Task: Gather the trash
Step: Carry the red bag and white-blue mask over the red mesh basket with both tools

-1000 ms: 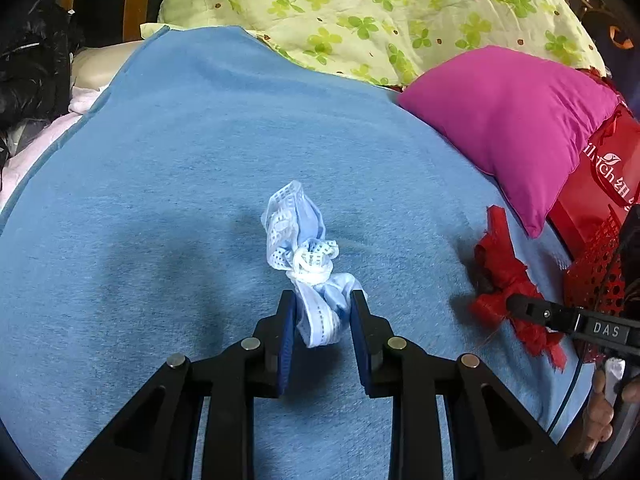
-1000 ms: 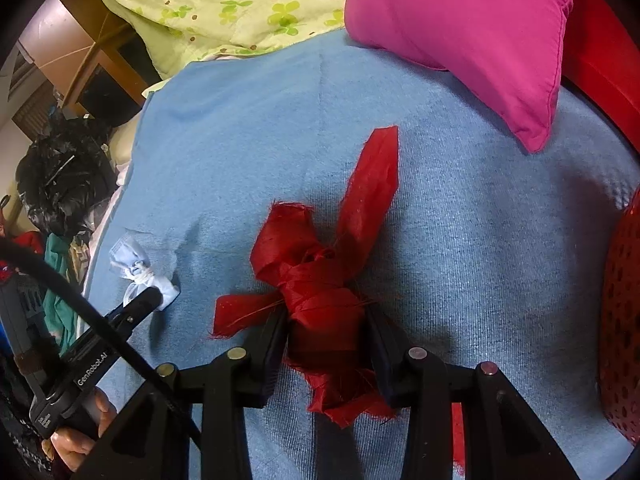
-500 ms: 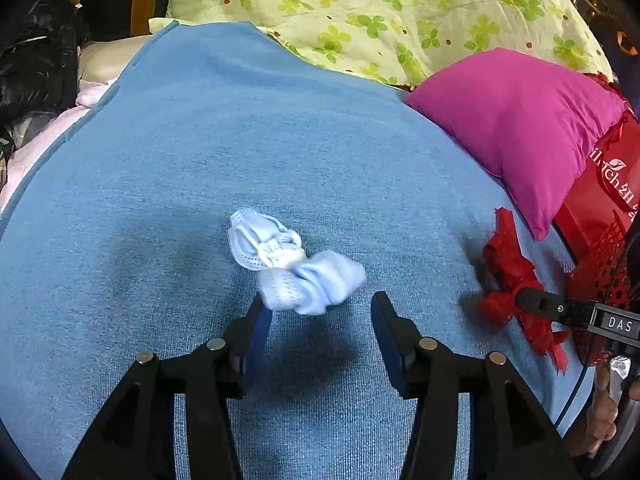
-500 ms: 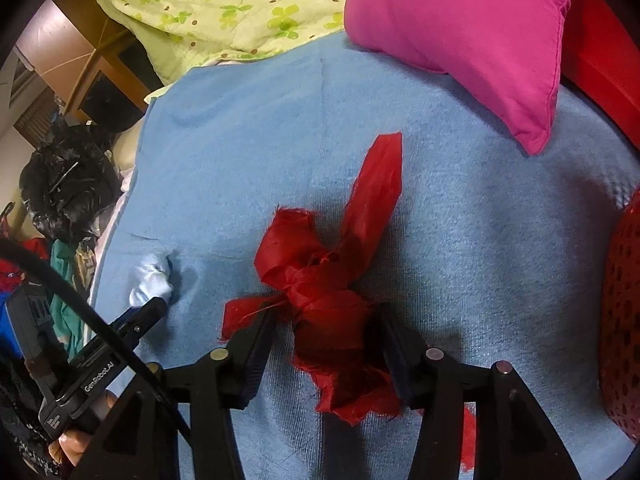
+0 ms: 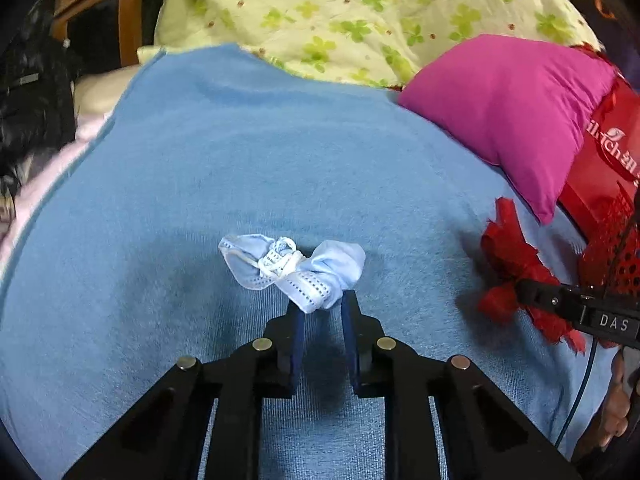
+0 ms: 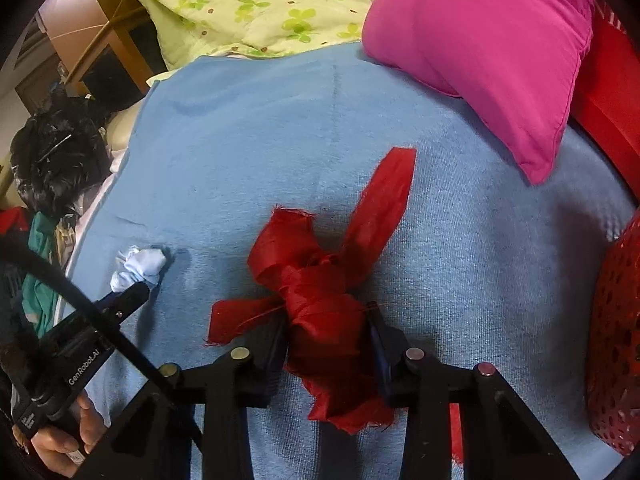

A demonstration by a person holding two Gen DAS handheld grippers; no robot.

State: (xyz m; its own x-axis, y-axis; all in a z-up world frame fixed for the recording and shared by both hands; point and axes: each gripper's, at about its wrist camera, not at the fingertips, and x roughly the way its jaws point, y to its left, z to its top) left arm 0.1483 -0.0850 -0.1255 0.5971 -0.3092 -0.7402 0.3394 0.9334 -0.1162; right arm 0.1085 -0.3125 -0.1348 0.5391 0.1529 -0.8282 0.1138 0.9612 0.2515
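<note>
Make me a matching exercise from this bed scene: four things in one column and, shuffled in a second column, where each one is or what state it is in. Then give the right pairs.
Things
1. knotted blue face mask
2. knotted red cloth scrap
3. magenta pillow
4. red perforated basket

Places or states
A. pinched by its near end in the left gripper
B. at the right edge of the blue blanket, holding nothing visible
C. clamped in the right gripper
D. lying beside the clover-print quilt, untouched

Pairs: 1-A, 2-C, 3-D, 4-B
</note>
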